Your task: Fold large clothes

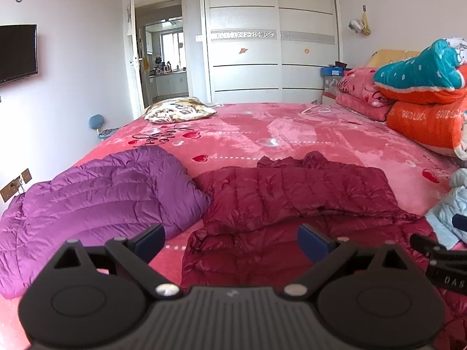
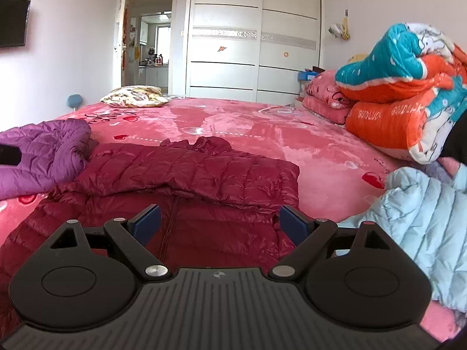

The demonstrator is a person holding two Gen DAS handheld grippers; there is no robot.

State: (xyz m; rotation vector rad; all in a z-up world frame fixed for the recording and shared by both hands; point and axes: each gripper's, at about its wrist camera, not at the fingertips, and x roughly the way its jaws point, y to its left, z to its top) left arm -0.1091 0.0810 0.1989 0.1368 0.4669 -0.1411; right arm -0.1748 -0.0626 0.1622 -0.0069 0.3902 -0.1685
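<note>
Left tool (image 1: 230, 240), right tool (image 2: 219, 223) agape, empty, above maroon jacket (image 2: 186, 175).

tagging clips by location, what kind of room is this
A home bedroom, most likely: a wide bed under a pink heart-print blanket, a tall white sliding-door wardrobe behind it, and folded quilts stacked at the bed's far right.

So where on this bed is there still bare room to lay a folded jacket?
The widest bare stretch of the pink bedspread lies beyond the dark red jacket, bordered by the patterned pillow and the stacked quilts. A narrow strip runs between the purple jacket and the red one. The near edge is crowded, with the light blue jacket alongside.
</note>
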